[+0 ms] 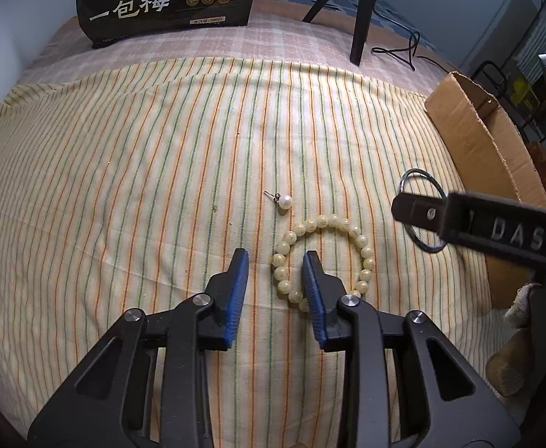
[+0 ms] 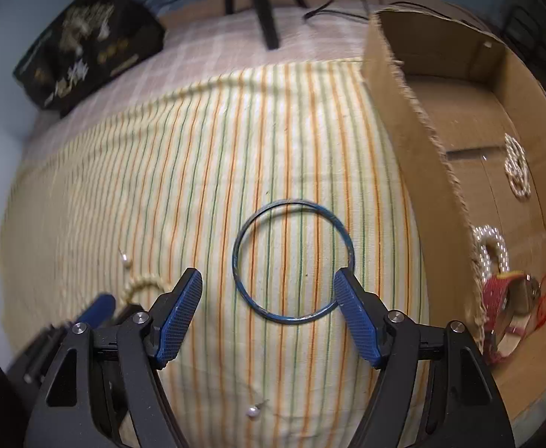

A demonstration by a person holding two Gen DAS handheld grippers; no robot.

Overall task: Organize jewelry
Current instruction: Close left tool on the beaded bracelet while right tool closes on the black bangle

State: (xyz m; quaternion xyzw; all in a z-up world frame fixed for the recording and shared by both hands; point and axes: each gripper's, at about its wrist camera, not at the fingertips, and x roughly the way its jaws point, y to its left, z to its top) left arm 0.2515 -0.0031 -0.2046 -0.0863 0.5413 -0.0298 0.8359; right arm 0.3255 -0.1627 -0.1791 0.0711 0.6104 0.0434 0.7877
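Cardboard box (image 2: 414, 119) holds some jewelry; bangle (image 2: 292, 261), bead bracelet (image 1: 323, 261) and two pearl earrings (image 1: 285, 201) remain at 12 o'clock of the empty, spread left gripper (image 1: 276, 272) and right gripper (image 2: 267, 291).

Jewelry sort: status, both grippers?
Left gripper open, at bead bracelet. Right gripper open, straddling blue bangle, not gripping. Pearl earring loose on cloth. Cardboard box unobstructed.

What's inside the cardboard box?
Inside the cardboard box lie two white beaded pieces and a red thing. Its near wall hides part of them.
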